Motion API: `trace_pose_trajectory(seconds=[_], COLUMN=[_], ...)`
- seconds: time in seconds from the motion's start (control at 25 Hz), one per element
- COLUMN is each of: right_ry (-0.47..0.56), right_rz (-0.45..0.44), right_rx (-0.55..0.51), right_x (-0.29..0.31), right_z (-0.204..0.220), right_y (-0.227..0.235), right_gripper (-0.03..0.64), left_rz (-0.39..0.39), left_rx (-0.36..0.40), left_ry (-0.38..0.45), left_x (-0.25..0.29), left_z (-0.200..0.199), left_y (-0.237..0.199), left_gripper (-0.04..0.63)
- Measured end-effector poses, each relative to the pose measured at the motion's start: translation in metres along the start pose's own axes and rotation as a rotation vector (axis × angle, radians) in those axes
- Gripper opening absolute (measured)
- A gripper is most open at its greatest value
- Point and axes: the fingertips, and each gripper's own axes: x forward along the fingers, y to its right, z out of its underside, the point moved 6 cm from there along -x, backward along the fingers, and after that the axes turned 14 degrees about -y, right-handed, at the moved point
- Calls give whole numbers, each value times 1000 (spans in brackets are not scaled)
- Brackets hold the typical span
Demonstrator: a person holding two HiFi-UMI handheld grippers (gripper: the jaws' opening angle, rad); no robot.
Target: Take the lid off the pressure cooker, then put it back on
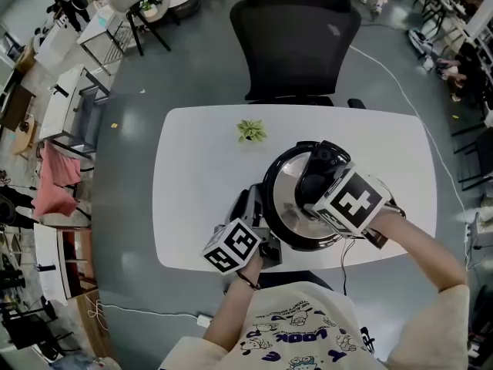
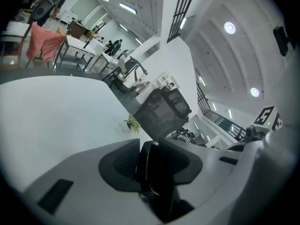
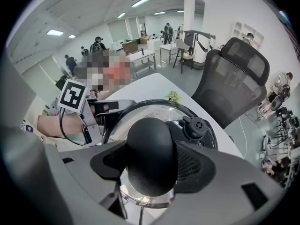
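A steel pressure cooker (image 1: 271, 216) stands on the white table (image 1: 196, 168) with its shiny lid (image 1: 286, 199) on. My right gripper (image 1: 314, 182) points down over the lid. In the right gripper view its jaws (image 3: 151, 146) are shut on the round black lid knob (image 3: 150, 170), with the black pressure valve (image 3: 194, 125) just behind. My left gripper (image 1: 254, 208) reaches in from the cooker's left side. In the left gripper view its jaws (image 2: 150, 145) are shut on the cooker's flat black side handle (image 2: 149, 172). The cooker body is hidden in that view.
A small green plant (image 1: 251, 131) sits on the table beyond the cooker. A black office chair (image 1: 296, 41) stands at the table's far edge. Desks, a white cable and people are out on the grey floor around.
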Motion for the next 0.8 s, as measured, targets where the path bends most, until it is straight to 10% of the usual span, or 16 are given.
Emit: trace_pose_trajectory(seconds=[0.8], right_ry=[6], right_rz=[0], right_rx=[6], right_x=[-5], right_z=[-3], right_y=[1], right_gripper=[307], left_rz=[-15], left_rx=[65], left_ry=[-4], left_x=[-5], left_z=[-18], left_y=[1], left_gripper=[219])
